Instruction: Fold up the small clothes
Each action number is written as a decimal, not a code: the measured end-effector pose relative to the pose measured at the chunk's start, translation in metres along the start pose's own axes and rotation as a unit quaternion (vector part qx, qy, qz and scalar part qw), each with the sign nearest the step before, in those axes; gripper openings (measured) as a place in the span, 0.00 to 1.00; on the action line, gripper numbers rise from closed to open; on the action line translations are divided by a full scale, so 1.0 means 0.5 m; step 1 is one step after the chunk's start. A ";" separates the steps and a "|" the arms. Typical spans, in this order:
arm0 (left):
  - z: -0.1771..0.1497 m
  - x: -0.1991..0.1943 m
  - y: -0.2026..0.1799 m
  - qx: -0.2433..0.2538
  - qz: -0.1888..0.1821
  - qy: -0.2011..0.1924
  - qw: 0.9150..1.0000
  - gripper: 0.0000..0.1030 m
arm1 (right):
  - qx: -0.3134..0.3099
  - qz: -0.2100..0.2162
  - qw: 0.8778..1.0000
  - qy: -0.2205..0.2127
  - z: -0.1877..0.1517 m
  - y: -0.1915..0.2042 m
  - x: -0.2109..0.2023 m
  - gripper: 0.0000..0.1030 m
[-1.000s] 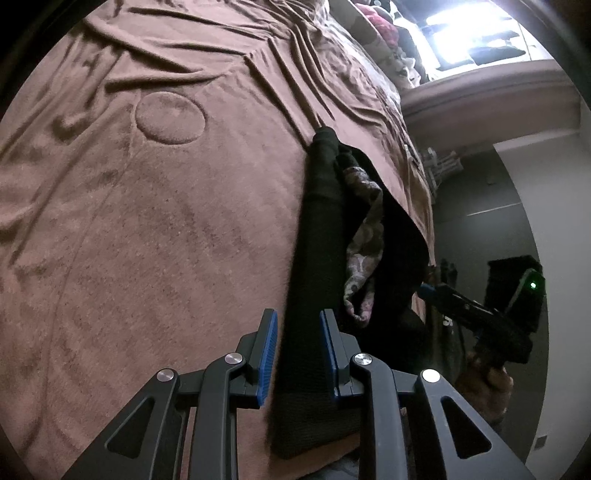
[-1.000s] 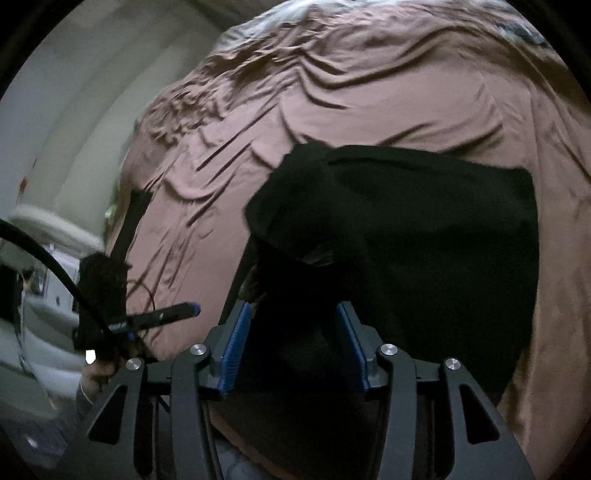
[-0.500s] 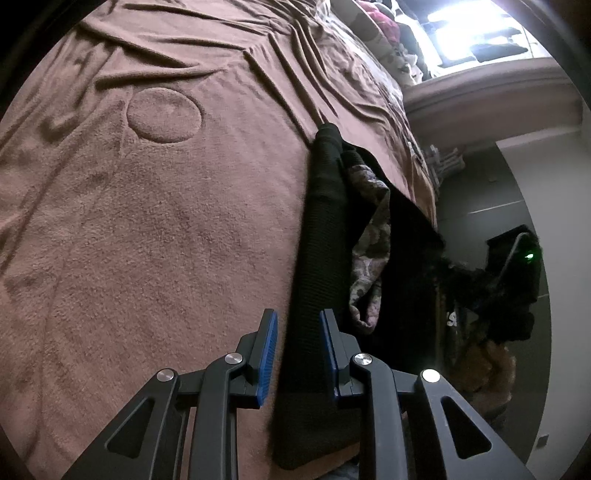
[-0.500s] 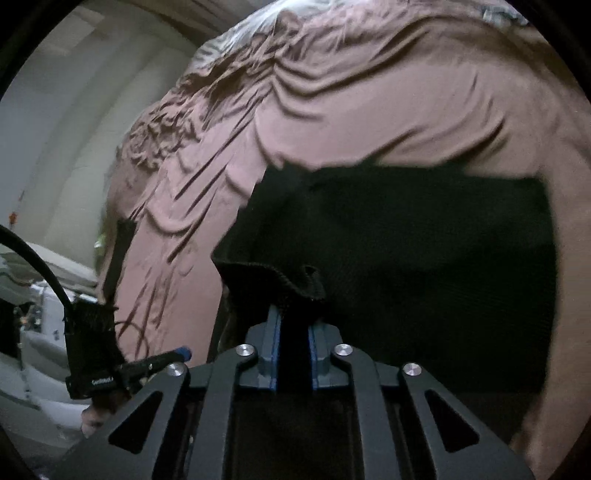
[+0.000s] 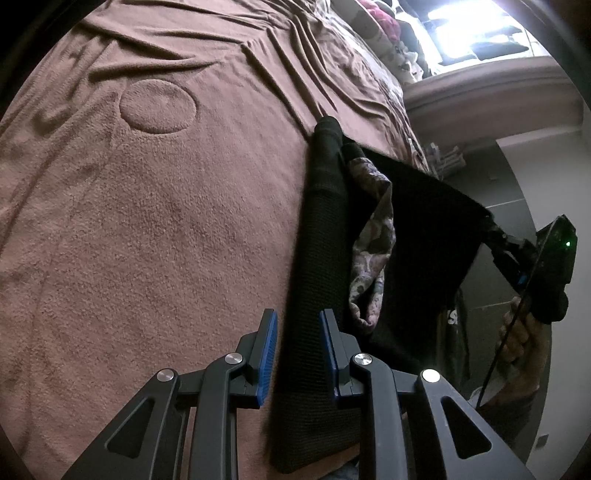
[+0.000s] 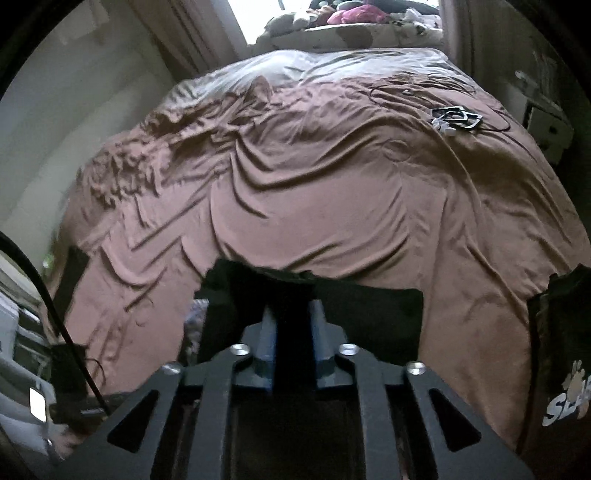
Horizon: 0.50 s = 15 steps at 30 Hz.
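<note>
A small black knit garment lies near the edge of a bed with a brown blanket; its patterned lining shows. My left gripper is open, its blue-padded jaws on either side of the garment's near strip, not closed on it. My right gripper is shut on a corner of the black garment and holds it lifted off the blanket. In the left wrist view the right gripper pulls that corner up to the right.
A round dent marks the blanket at the far left. A cable and a small black-and-white object lie at the bed's far right. Pillows and stuffed toys sit beyond. A dark bag with white print stands at the right.
My right gripper closed on the garment's corner and lifted it up and away from the bed. The left gripper stayed open around the near strip.
</note>
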<state>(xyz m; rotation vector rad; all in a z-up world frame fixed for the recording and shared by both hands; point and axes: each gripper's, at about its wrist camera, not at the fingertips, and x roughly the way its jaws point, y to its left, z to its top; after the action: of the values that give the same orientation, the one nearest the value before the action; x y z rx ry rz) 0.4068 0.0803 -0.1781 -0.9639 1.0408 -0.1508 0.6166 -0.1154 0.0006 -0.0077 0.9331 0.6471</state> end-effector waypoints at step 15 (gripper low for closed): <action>0.008 0.016 -0.012 0.004 0.009 0.002 1.000 0.23 | 0.058 -0.026 0.997 0.045 -0.037 -0.116 0.097 0.46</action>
<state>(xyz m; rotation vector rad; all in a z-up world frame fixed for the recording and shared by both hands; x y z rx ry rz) 0.4161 0.0746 -0.1782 -0.9475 1.0508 -0.1424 0.6536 -0.1429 -0.0623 0.0432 1.0524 0.5464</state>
